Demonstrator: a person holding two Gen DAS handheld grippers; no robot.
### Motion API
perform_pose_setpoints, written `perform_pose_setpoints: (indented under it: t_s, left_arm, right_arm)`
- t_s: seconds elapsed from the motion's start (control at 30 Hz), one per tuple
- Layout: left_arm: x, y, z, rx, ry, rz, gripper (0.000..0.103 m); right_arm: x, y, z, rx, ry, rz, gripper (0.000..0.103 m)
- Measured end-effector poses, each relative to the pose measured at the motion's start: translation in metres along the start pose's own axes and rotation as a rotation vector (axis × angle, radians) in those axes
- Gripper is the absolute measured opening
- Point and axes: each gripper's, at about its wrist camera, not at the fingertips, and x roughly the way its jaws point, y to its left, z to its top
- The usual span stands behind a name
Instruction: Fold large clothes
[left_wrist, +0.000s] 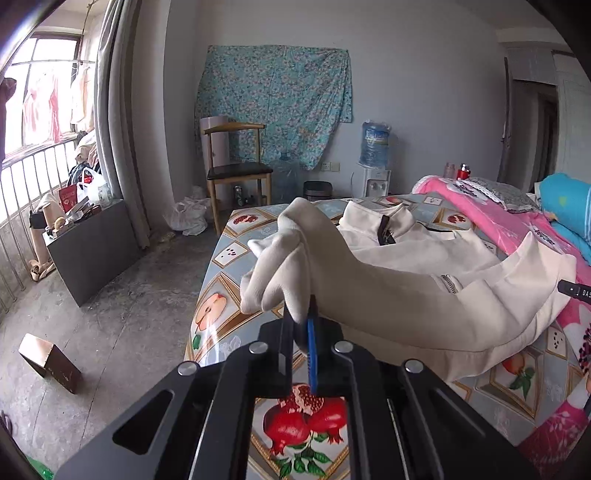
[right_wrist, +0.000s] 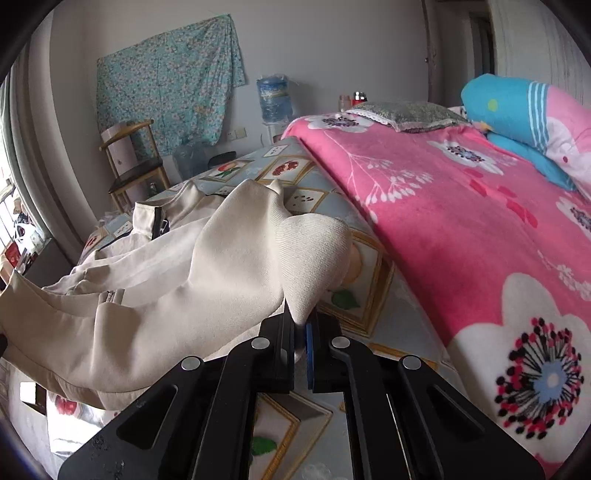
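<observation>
One cream jacket (left_wrist: 424, 266) lies spread on the fruit-print table (left_wrist: 221, 258), beside the pink bedspread (right_wrist: 461, 229). The fold looks to be at its sleeve step: each of the two sleeve cuffs is lifted off the cloth. The left gripper (left_wrist: 301, 321) is clenched on one cuff, the right gripper (right_wrist: 301, 325) on the other. Next, both likely need carrying inward across the jacket's body, kept level

Mounted close behind each gripper, angled down along the fingers. Shared in both: cream jacket (left_wrist: 424, 280) (right_wrist: 155, 295), bench (left_wrist: 229, 258) (right_wrist: 369, 280), far wall (left_wrist: 424, 92) (right_wrist: 74, 74).
</observation>
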Motion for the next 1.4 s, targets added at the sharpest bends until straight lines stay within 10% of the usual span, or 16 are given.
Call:
perform_pose_setpoints:
  t_s: [0.23, 0.4, 0.47, 0.63, 0.97, 1.23, 1.4]
  left_arm:
    - [-0.018, 0.030, -0.047, -0.078, 0.186, -0.044, 0.006]
    - [0.012, 0.050, -0.084, -0.185, 0.376, -0.080, 0.022]
    - [0.003, 0.061, -0.086, -0.234, 0.364, -0.097, 0.028]
    - [-0.022, 0.079, -0.078, -0.271, 0.283, -0.019, 0.039]
    - [0.035, 0.032, -0.051, -0.036, 0.365, -0.068, 0.059]
    - [0.082, 0.027, -0.043, 0.052, 0.357, 0.010, 0.059]
    - [0.090, 0.026, -0.042, 0.095, 0.323, 0.000, 0.009]
  right_arm:
    - [-0.014, -0.023, -0.049, -0.003, 0.121, 0.027, 0.006]
    - [0.020, -0.048, -0.065, 0.047, 0.293, 0.076, 0.026]
    - [0.011, -0.062, -0.060, 0.053, 0.282, 0.089, 0.046]
    - [-0.023, -0.069, -0.053, -0.018, 0.216, 0.015, 0.055]
    - [-0.006, 0.071, -0.056, -0.251, 0.319, 0.440, 0.064]
    - [0.032, 0.133, -0.079, -0.404, 0.423, 0.408, 0.045]
    - [0.032, 0.138, -0.081, -0.422, 0.419, 0.395, 0.005]
